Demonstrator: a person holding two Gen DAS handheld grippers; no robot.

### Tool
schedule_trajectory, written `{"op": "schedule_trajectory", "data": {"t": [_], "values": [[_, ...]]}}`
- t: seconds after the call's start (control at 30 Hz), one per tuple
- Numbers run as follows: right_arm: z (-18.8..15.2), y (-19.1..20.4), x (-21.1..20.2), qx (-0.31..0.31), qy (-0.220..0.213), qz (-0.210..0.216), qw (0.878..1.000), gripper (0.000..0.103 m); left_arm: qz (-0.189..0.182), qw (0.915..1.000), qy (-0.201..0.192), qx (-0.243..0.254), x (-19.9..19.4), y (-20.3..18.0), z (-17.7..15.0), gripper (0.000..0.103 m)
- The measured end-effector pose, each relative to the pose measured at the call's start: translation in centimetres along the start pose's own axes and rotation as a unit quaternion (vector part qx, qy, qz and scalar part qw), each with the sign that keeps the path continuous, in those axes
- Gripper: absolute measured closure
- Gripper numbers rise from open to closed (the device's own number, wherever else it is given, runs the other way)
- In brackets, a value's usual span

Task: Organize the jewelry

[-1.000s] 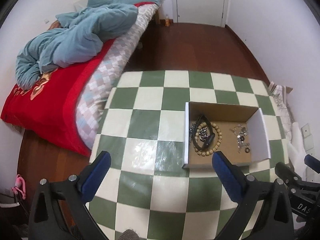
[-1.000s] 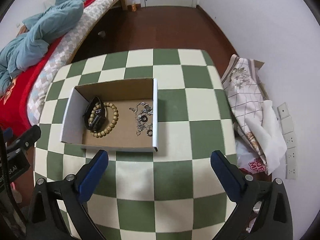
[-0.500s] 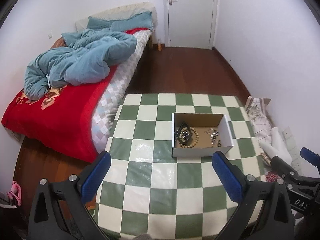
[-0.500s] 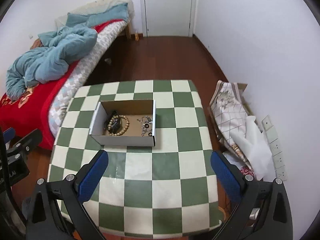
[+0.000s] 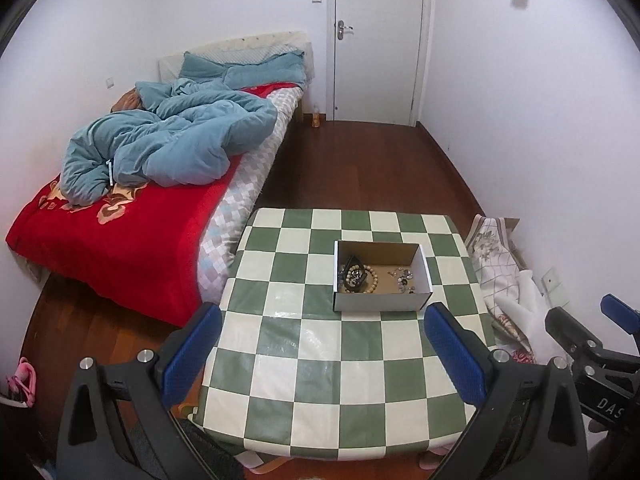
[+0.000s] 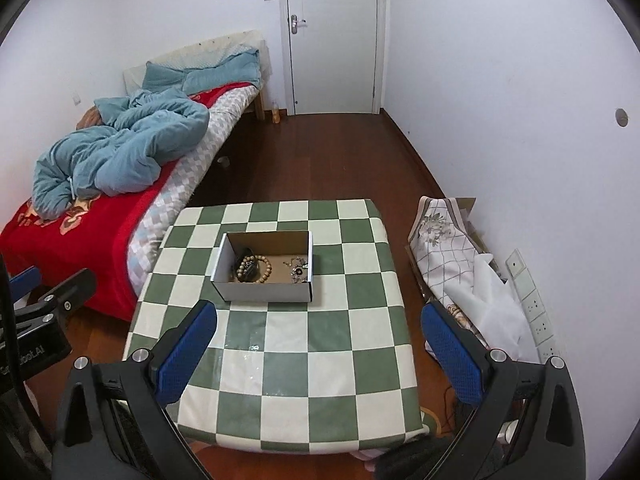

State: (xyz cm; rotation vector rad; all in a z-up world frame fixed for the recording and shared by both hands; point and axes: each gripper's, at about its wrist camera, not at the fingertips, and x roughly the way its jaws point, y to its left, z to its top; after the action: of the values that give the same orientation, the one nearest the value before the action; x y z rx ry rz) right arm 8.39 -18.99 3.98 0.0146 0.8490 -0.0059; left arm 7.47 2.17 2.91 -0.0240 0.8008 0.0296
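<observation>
An open cardboard box (image 5: pixel 382 302) (image 6: pixel 264 292) with white outer walls stands on a table covered in a green and white checked cloth (image 5: pixel 320 360) (image 6: pixel 280 360). Inside lie a wooden bead bracelet (image 5: pixel 370 278) (image 6: pixel 260 270) around a dark item on the left, and small silver pieces (image 5: pixel 404 278) (image 6: pixel 298 270) on the right. My left gripper (image 5: pixel 322 350) and my right gripper (image 6: pixel 318 346) both hang high above the table's near side, open, with nothing between the blue pads.
A bed (image 5: pixel 120 220) with a red cover and a crumpled blue quilt (image 5: pixel 172 144) runs along the left wall. A white door (image 5: pixel 376 40) closes the far end. Folded cloth and white plastic (image 6: pixel 460 260) lie on the wooden floor right of the table.
Both grippers have pulled up and back from the box, so it looks much smaller and the whole table and room have come into view. The jaws stayed open.
</observation>
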Motion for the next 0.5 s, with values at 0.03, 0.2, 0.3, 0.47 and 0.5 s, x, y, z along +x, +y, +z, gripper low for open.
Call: {"op": "schedule_trajectory", "data": {"t": [0.03, 0.2, 0.3, 0.47, 0.5], "values": [[0.0, 0.0, -0.5, 0.000, -0.003, 0.001, 1.000, 0.000, 0.002, 1.0000, -0.002, 0.000, -0.3, 0.0, 0.1, 0.000], [0.4, -0.1, -2.4, -0.001, -0.014, 0.007, 1.000, 0.000, 0.000, 1.0000, -0.009, -0.001, -1.2, 0.1, 0.4, 0.000], [1.1, -0.1, -2.4, 0.000, -0.017, 0.003, 1.000, 0.000, 0.003, 0.9999, -0.013, 0.000, -1.2, -0.2, 0.9, 0.000], [3.0, -0.4, -0.9, 0.002, -0.022, -0.008, 1.000, 0.000, 0.016, 0.9999, -0.004, -0.002, 0.4, -0.7, 2.0, 0.000], [3.4, -0.3, -0.6, 0.001, -0.022, -0.010, 1.000, 0.000, 0.016, 0.9999, -0.001, -0.002, 0.9, -0.8, 2.3, 0.000]]}}
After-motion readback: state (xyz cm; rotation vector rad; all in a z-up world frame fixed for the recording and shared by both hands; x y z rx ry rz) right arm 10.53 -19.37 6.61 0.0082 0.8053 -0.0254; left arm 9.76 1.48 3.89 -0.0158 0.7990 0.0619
